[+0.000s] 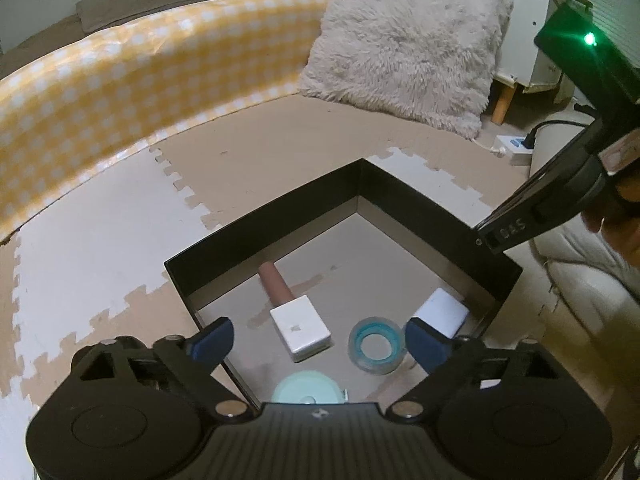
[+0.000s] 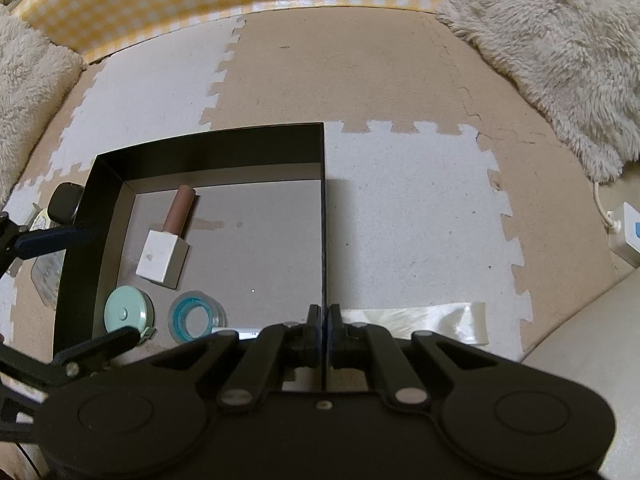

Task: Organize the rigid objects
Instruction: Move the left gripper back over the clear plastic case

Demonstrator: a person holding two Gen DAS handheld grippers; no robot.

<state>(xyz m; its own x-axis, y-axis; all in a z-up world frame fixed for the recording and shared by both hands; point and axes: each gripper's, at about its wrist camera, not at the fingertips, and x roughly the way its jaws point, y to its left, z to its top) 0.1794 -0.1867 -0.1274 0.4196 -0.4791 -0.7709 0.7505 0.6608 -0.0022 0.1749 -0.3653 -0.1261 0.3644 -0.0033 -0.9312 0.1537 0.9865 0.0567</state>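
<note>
Across the whole lower half of both views lies a floor of interlocking foam mats (image 2: 400, 208), and at the middle of each frame sits the largest task piece, a shallow black tray (image 2: 208, 148) with low upright walls. Its right wall, at centre bottom of the right wrist view, is pinched between the fingers of the right gripper (image 2: 323, 320), whose jaws are closed on that thin edge, likely steadying the tray. Low in the left wrist view the left gripper (image 1: 316, 340) hangs over the near corner with its jaws spread wide and nothing between them. Inside the tray, a white block (image 1: 300, 332) lies just left of centre, touching the end of a brown cylinder (image 1: 274, 282) that points toward the upper left wall; a second white block (image 1: 442, 312) rests near the lower right wall, partly hidden by a finger. Smaller still, a clear tape roll with a blue core (image 1: 374, 344) lies flat beside the first block, and a pale green round case (image 1: 306, 390) sits at the bottom edge, half under the gripper body. A release looks just finished, so the sound move is to lift the open jaws straight clear without nudging the tape or the green case, keep the tray held firm, and fetch what lies outside the left wall
</note>
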